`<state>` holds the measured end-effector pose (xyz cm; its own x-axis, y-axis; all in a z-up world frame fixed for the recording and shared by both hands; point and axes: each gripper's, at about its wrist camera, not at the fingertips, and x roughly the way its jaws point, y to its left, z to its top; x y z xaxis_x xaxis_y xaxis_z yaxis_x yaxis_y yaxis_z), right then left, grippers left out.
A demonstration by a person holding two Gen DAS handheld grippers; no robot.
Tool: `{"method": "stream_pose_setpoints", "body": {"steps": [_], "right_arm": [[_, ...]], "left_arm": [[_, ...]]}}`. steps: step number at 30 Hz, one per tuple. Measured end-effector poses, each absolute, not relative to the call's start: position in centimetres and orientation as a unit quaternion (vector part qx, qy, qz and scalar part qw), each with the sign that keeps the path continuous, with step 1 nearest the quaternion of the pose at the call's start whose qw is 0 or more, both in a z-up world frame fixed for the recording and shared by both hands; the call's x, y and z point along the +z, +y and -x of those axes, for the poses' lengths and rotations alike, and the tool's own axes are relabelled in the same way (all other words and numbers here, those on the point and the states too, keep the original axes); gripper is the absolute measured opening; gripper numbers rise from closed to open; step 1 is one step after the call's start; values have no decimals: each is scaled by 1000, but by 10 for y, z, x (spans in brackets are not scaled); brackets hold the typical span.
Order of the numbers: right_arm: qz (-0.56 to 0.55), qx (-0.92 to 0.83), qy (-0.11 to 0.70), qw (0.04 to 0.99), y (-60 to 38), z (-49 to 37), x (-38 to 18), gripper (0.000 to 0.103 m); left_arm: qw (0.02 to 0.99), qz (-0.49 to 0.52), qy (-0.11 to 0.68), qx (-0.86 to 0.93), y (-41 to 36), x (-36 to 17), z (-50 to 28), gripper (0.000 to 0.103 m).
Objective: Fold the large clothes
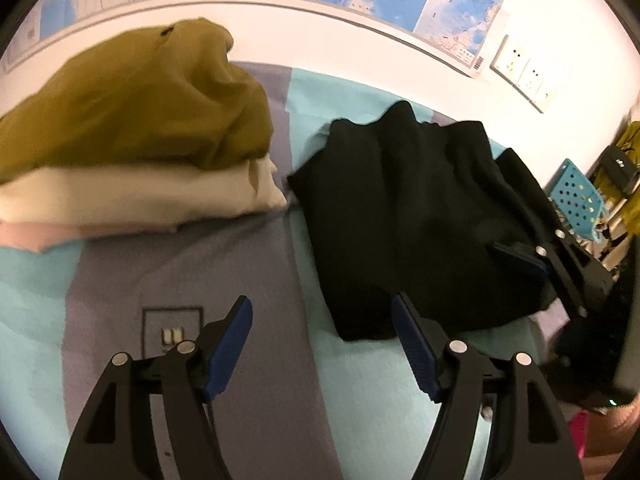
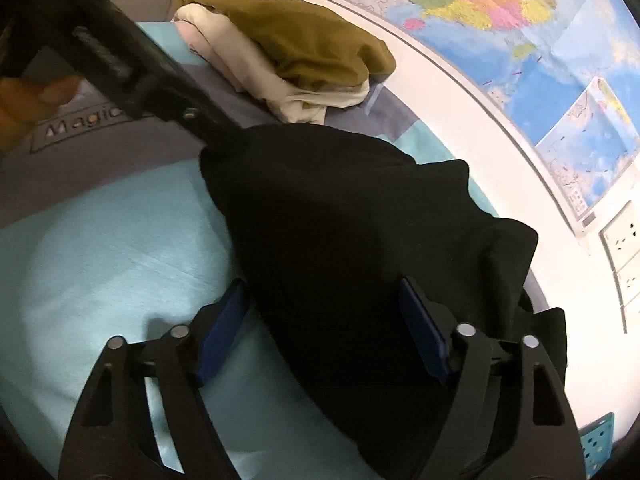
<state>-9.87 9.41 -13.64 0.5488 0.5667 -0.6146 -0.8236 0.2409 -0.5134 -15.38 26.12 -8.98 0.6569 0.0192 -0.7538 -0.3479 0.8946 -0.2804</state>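
Now | black garment (image 2: pixel 360 240) between right hand-held gripper (image 2: pixel 320 320) open fingers | unpressed

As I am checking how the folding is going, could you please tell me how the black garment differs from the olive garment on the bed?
The black garment lies alone, directly on the bed cover; the olive garment sits on top of a stack, over a cream garment. The black garment is nearer the claws, with the right claw open at its edge; the olive garment lies farther back, by the wall. Both look folded, though somewhat rumpled.
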Motion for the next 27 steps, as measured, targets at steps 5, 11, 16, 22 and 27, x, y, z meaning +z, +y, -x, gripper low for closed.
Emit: {"method": "stream_pose_setpoints", "body": {"steps": [5,11,16,22,27], "right_arm": [[357,468,176,789,89,79,-119,35],[256,487,226,804,80,57,-92,32],[228,481,239,812,77,50,-89,31],[173,503,268,803,53,45,-84,47],[88,523,303,792,2,41,-78,57]], "left_arm": [[882,228,408,58,253,-97,154,69],[870,291,397,-33,239,-99,136,70],[860,343,370,-77,234,-97,115,71],[830,415,365,-78,248,-112,109,72],[821,447,347,-80,251,-120,111,72]]}}
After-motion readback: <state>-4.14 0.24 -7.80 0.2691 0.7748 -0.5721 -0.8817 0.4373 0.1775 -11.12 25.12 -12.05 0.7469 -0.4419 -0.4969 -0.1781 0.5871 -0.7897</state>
